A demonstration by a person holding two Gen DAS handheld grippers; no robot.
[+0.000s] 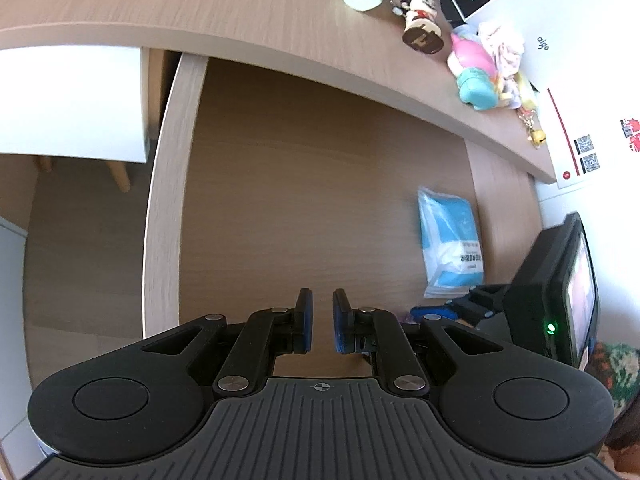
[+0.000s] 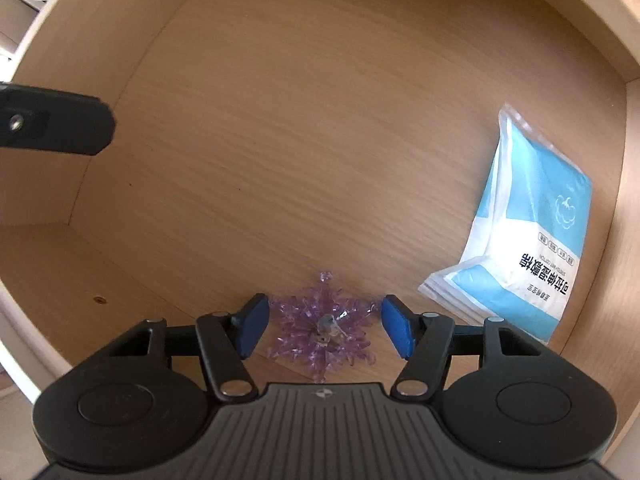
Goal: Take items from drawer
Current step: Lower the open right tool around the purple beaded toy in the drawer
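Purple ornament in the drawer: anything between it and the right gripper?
Nothing visible. The right gripper is open with the purple ornament between its pads; the blue packet lies off to the side.

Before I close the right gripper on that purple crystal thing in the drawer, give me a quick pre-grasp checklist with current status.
1. Purple crystal ornament sits between the right gripper fingers: ok.
2. Pads pressing on the ornament: not ok; a gap shows on both sides.
3. Gripper centred: ok, roughly; the ornament lies about midway between the pads.
4. Blue-and-white packet clear of the grasp: ok; it lies apart, by the drawer side wall.
5. Left gripper out of the way: ok; shut, empty, held off to one side over the drawer.
6. Fingertips low enough to catch the ornament: cannot tell.
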